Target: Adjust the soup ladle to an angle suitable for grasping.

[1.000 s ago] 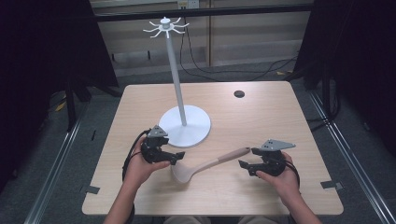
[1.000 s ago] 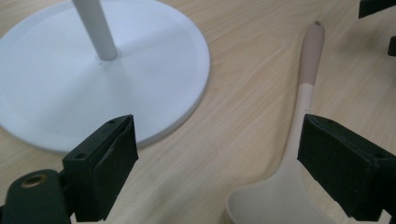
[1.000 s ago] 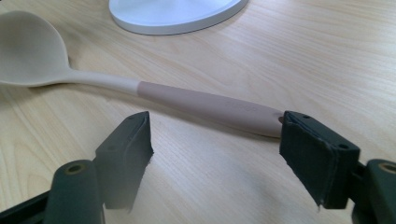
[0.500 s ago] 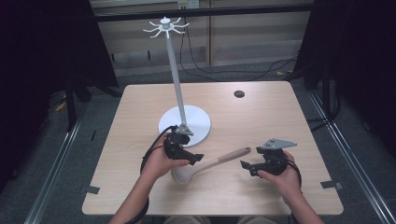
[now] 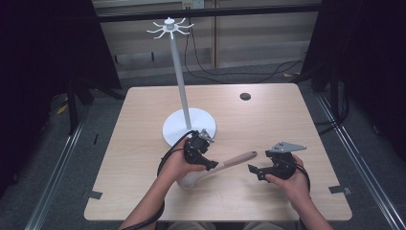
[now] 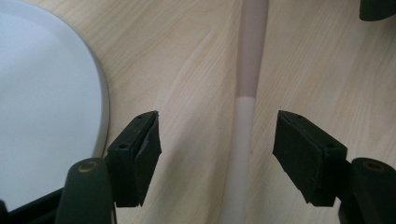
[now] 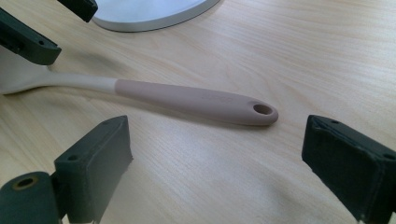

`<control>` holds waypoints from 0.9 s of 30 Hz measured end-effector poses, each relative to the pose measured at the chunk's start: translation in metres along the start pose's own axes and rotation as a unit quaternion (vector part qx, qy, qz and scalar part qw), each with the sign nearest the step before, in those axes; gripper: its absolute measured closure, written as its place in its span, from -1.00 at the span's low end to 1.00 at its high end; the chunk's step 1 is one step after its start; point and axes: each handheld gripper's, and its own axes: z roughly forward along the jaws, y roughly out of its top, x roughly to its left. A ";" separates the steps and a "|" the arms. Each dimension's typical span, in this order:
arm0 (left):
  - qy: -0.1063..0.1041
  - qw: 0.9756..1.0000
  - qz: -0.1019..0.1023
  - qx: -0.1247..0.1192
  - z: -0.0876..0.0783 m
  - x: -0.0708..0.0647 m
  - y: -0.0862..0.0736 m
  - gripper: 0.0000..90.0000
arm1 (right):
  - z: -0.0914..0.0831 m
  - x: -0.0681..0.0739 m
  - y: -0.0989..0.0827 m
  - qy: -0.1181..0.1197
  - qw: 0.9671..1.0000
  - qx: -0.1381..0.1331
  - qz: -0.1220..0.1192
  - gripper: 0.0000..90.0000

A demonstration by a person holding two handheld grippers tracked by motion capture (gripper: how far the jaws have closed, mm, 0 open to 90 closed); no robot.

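A spatula (image 5: 238, 158) with a white head and a pinkish handle lies flat on the wooden table (image 5: 268, 120). My left gripper (image 5: 211, 166) hangs over its neck, next to the white stand base. In the left gripper view the white shaft (image 6: 243, 126) runs between the jaws of my left gripper (image 6: 217, 149). Those jaws have just been closing, and the pads are still clear of the shaft on both sides. My right gripper (image 7: 219, 163) is open and has just been opening. Its jaws hold nothing, and the handle's holed end (image 7: 243, 109) lies just ahead of them.
A white hook stand (image 5: 180, 81) rises from a round base (image 5: 178, 128) at the table's middle, close behind my left gripper. A small black disc (image 5: 245, 96) sits at the far right. Tape marks (image 5: 93, 195) lie near the front corners.
My left hand has moved to the right, from beside the spatula's head to over its neck, and its jaws have narrowed. The right hand has kept still, its jaws a little wider.
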 end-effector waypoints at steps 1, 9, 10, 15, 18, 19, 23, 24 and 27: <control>0.002 1.000 0.001 -0.001 0.000 0.000 0.001 -0.29 | 0.000 0.000 0.000 0.000 1.000 0.000 0.000 -0.83; -0.003 1.000 0.014 0.010 0.005 -0.004 0.007 -0.11 | 0.000 -0.001 0.000 0.004 1.000 0.001 0.002 -0.83; -0.004 1.000 0.012 0.009 0.007 -0.005 0.007 -0.11 | 0.000 -0.001 0.000 0.005 1.000 0.002 0.000 -0.82; -0.009 0.999 0.022 0.024 0.013 -0.008 0.011 0.00 | -0.001 -0.002 0.000 0.003 1.000 0.001 0.002 -0.83; -0.009 1.000 0.016 0.023 0.016 -0.010 0.013 0.04 | -0.001 -0.003 0.000 0.001 1.000 -0.001 0.003 -0.83; -0.010 0.999 0.027 0.032 0.017 -0.009 0.015 0.04 | -0.001 -0.003 0.000 0.001 1.000 0.000 0.004 -0.83; -0.012 0.999 0.023 0.035 0.023 -0.014 0.018 0.08 | -0.001 -0.003 0.000 0.000 1.000 0.001 0.004 -0.82; -0.013 0.999 0.029 0.041 0.025 -0.014 0.019 0.09 | -0.001 -0.003 0.000 0.000 1.000 0.001 0.004 -0.82; -0.017 0.998 0.042 0.054 0.029 -0.015 0.020 0.11 | -0.001 -0.003 0.000 0.000 1.000 0.001 0.005 -0.82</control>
